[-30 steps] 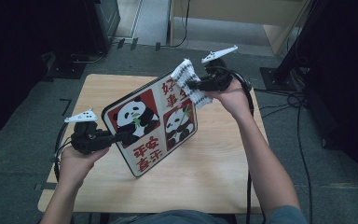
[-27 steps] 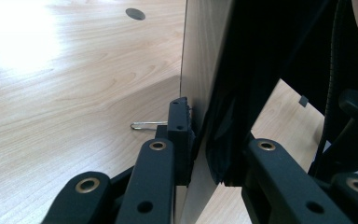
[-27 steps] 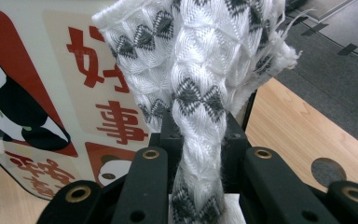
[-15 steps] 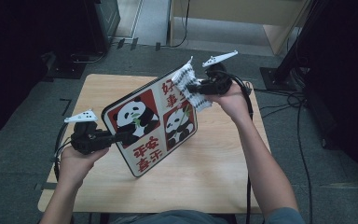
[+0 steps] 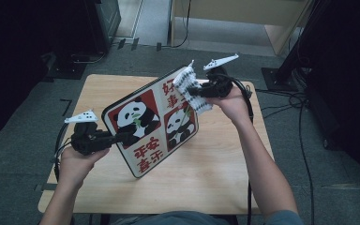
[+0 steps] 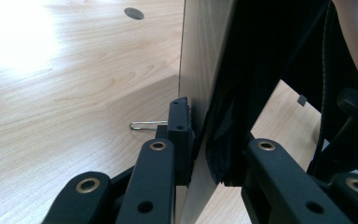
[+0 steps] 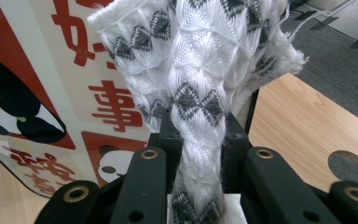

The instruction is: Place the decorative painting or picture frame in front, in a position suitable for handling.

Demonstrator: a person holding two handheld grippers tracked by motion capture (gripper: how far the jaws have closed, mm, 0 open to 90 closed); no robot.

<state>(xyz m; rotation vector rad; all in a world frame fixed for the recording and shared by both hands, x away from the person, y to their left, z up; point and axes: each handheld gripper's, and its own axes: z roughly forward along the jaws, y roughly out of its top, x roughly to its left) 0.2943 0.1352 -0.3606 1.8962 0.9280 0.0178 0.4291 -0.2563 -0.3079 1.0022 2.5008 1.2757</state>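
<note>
A panda tray [image 5: 154, 124] with red panels and red characters stands tilted on edge over the wooden table [image 5: 215, 164]. My left gripper [image 5: 130, 137] is shut on the tray's left rim; in the left gripper view the thin tray edge [image 6: 200, 93] sits clamped between the black jaws. My right gripper [image 5: 200, 90] is shut on a white cloth [image 5: 191, 89] with grey diamond marks, pressed against the tray's upper right face. In the right gripper view the bunched cloth [image 7: 200, 74] rises from between the jaws in front of the tray face [image 7: 51, 93].
A round cable hole [image 7: 348, 165] sits in the table top near the right gripper. Cables [image 5: 304, 103] lie on the grey floor to the right. A light wooden desk [image 5: 243, 18] stands beyond the table.
The right gripper and cloth have shifted slightly along the tray's upper right part. The left gripper and the tray have stayed put.
</note>
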